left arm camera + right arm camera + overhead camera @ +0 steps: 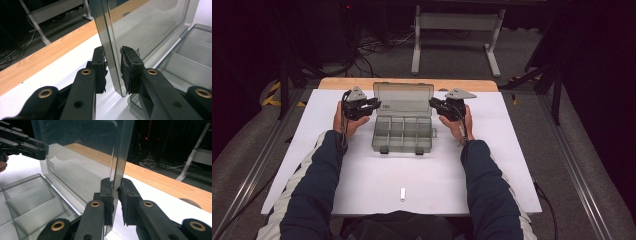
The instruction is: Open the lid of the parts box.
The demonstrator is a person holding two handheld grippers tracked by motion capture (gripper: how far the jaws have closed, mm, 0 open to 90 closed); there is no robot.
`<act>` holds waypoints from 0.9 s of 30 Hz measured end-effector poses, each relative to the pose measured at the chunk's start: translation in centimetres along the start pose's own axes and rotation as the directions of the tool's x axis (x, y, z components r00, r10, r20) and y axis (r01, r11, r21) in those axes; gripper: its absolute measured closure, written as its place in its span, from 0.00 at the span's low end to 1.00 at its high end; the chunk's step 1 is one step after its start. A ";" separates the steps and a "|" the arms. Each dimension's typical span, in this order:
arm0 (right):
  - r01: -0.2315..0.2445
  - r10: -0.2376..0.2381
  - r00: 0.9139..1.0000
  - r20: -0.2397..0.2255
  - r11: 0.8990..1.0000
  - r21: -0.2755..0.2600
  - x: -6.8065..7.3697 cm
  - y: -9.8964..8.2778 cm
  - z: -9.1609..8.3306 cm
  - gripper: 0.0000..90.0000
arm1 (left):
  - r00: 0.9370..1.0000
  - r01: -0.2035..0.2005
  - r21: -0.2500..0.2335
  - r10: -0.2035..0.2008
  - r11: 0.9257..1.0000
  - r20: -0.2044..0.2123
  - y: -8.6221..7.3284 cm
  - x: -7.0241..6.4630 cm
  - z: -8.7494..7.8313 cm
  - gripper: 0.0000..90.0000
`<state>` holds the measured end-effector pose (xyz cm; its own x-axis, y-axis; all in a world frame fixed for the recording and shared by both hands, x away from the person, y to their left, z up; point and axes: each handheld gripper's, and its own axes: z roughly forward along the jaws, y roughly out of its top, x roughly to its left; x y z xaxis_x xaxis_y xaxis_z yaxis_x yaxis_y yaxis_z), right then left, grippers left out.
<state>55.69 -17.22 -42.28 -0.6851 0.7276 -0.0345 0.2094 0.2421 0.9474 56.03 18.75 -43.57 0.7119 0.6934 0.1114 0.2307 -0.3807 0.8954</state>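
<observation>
Jaws of left gripper (113, 72) and right gripper (115, 200) straddle the lid (404, 99) edges; actual pad contact unclear.

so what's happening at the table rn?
A person works an open compartment box with two tongs. The left tongs and right tongs each straddle a side edge of the raised clear lid, one at each end. The pads look close to the plastic, though a firm pinch isn't certain. A small white piece lies nearer the person.

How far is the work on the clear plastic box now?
Done: the lid stands open and upright over the tray. In hand: the left gripper and right gripper each straddle a side edge of it. Left: swinging it, probably down to close.
</observation>
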 end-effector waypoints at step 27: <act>-0.013 0.001 0.993 0.120 0.995 0.097 1.3 -2.0 1.4 0.88 | 0.998 0.057 0.046 -0.055 0.997 -0.037 -2.2 -1.0 1.6 0.77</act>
<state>55.32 -15.87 -44.70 -0.5962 0.7996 -0.0713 0.2851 0.2939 0.9123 55.86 17.92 -46.31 0.6728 0.7357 0.0777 0.3013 -0.3683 0.8795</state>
